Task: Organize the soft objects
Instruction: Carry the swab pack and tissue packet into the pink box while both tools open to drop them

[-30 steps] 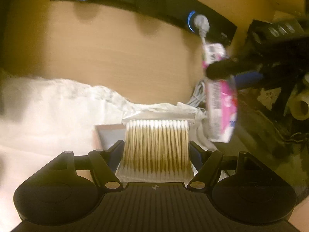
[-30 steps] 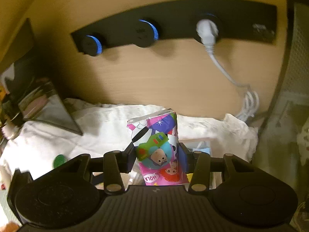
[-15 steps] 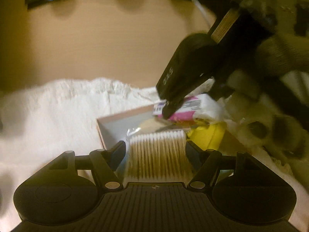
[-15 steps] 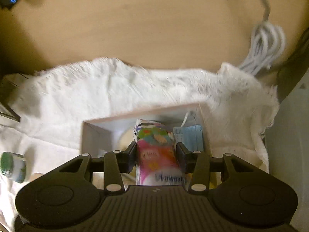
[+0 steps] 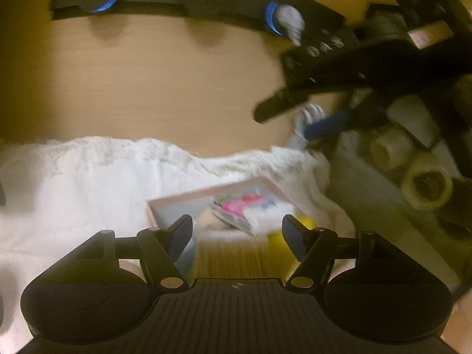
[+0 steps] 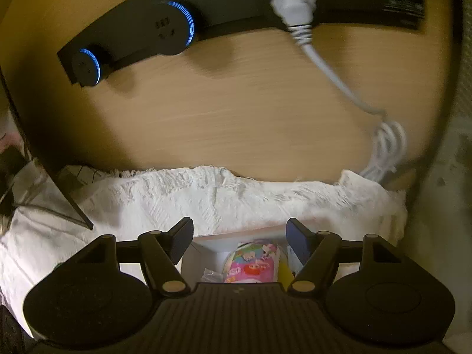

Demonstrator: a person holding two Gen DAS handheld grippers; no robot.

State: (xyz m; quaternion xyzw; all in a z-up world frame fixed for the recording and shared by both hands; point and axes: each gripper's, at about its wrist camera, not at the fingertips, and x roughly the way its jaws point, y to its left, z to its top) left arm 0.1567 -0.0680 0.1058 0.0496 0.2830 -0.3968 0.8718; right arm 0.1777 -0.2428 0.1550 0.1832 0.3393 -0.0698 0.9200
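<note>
Above the open box [image 6: 206,237] on the white towel [image 6: 236,194], your right gripper [image 6: 239,237] has just been opening, and nothing sits between its jaws: the colourful tissue pack [image 6: 253,262] lies below them in the box, free of the pads. Lift straight up and clear before you swing away, so a finger does not catch the pack or the box wall.

Your left gripper [image 5: 237,234] has jaws spread wide with its pads clear of the cotton swab packet [image 5: 233,253], which lies at the near end of the box beside something yellow [image 5: 306,224]; blur hides how it rests. Check that it lies flat and inside the wall before you pull back, and keep well apart from the right gripper [image 5: 280,109] crossing above.

Printing on the tissue pack is too smeared to read. The socket strip [image 6: 165,29] carries small marks, also unreadable.
</note>
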